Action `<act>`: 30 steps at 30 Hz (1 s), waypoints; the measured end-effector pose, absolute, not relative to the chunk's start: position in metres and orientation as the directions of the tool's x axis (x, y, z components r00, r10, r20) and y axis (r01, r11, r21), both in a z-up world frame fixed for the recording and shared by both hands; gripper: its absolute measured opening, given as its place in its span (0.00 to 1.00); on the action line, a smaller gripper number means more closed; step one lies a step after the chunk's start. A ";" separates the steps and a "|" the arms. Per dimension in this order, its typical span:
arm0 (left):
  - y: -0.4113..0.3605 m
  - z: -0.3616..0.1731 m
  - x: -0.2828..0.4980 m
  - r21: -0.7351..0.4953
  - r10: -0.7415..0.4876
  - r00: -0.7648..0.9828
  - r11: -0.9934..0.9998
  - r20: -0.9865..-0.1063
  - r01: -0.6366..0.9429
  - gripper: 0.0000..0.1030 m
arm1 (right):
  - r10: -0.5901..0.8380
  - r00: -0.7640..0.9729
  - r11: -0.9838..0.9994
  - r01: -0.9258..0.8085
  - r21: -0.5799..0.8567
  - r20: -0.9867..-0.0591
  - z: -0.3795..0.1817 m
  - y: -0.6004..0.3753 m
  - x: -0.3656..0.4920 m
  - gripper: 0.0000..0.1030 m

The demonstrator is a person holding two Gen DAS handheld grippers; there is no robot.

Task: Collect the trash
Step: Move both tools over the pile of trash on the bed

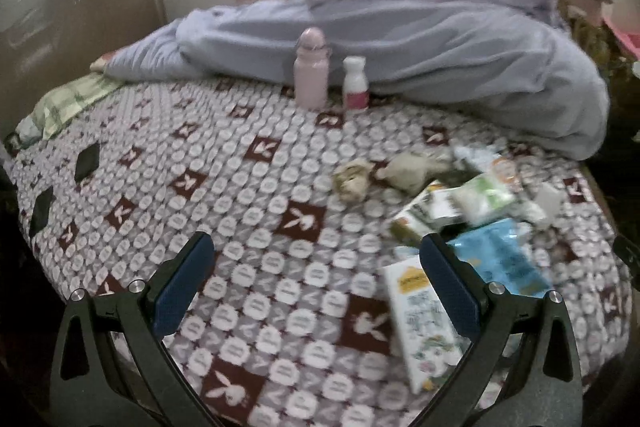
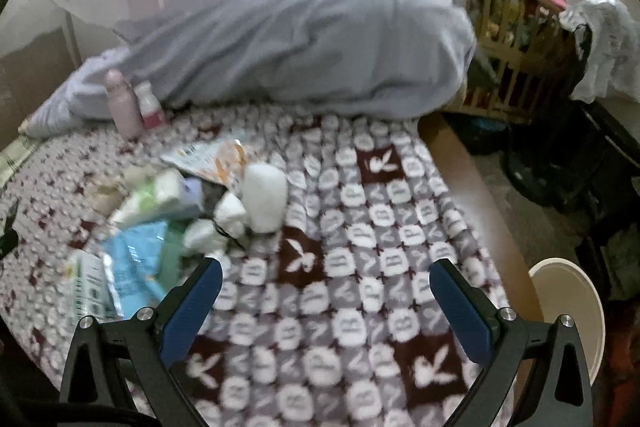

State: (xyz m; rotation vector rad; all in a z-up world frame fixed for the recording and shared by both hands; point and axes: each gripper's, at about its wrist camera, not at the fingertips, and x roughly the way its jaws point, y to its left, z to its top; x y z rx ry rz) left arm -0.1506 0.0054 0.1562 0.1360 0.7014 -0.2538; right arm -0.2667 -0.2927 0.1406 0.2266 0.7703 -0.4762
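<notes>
1. The left tongs (image 1: 316,259) hang wide open over the bed (image 1: 240,187), holding nothing; only patterned blanket shows between the blue pads.
2. The trash (image 1: 460,211) lies in a loose heap on the bed, to the right of and slightly beyond the left tongs.
3. A white carton (image 1: 416,315) lies nearest, partly hidden behind the right finger (image 1: 448,287) of the left tongs; whether they touch cannot be told.
4. A blue wrapper (image 1: 500,259) sits just right of that finger, with a green-and-white pack (image 1: 480,199) farther off.
5. Two crumpled wads (image 1: 352,179) lie at the far left edge of the heap.
6. The right tongs (image 2: 326,281) are also wide open and empty, above bare blanket near the bed's right edge.
7. In the right view the trash (image 2: 180,211) lies to the left of and beyond the tongs; the blue wrapper (image 2: 136,267) is just beside the left finger (image 2: 196,303).
8. A white cup (image 2: 264,199) stands at the heap's right side, beyond the tongs, with white wads (image 2: 216,227) just left of it.
9. A pink bottle (image 1: 310,71) and a small white bottle (image 1: 355,83) stand upright side by side at the far side, against a blue duvet (image 1: 400,43).
10. A white bin (image 2: 568,311) stands on the floor right of the bed.
</notes>
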 end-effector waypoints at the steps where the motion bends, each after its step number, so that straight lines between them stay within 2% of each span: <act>1: 0.004 0.158 -0.156 0.036 -0.193 0.741 0.959 -0.643 0.281 0.99 | -0.334 0.628 0.871 0.490 0.024 -0.703 0.146 -0.288 -0.271 1.00; 8: -0.002 0.178 -0.192 0.012 -0.262 0.774 0.944 -0.577 0.329 0.99 | -0.364 0.683 0.885 0.466 -0.005 -0.633 0.178 -0.260 -0.285 1.00; 17: -0.006 0.184 -0.202 -0.017 -0.290 0.773 0.940 -0.565 0.340 0.99 | -0.368 0.734 0.901 0.433 -0.024 -0.570 0.198 -0.240 -0.297 1.00; 30: -0.010 0.186 -0.205 -0.028 -0.304 0.774 0.937 -0.556 0.349 0.99 | -0.361 0.739 0.906 0.424 -0.024 -0.569 0.200 -0.235 -0.298 1.00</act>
